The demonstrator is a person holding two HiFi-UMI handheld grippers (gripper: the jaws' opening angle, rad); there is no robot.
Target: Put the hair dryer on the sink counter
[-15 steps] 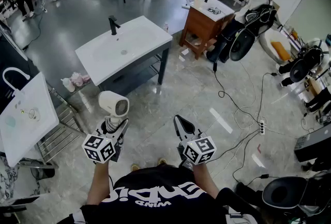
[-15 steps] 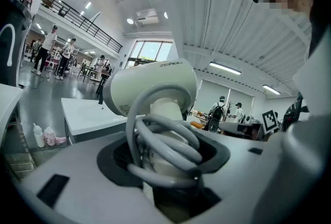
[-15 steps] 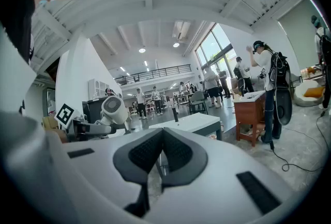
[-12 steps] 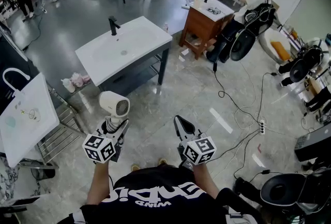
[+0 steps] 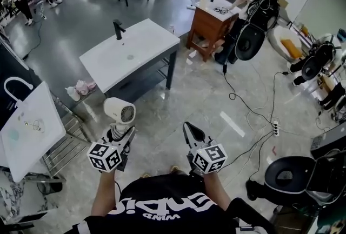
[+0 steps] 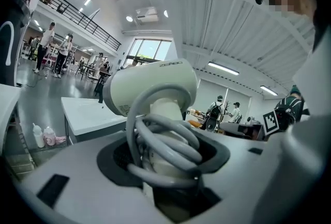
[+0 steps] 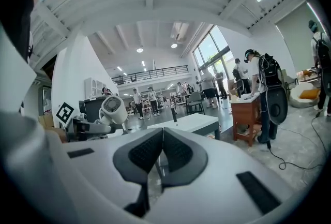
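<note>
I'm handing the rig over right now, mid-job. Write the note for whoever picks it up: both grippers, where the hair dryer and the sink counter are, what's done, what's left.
Left gripper: shut on the hair dryer at its lower part, over the cord wound round it. The dryer's head stands above the jaws.
Right gripper: shut, nothing in it.
Sink counter: ahead across the floor, with a black faucet at its far side.
Done: hair dryer picked up.
Left: go up to the counter, set the dryer on the flat top, open the left jaws.
</note>
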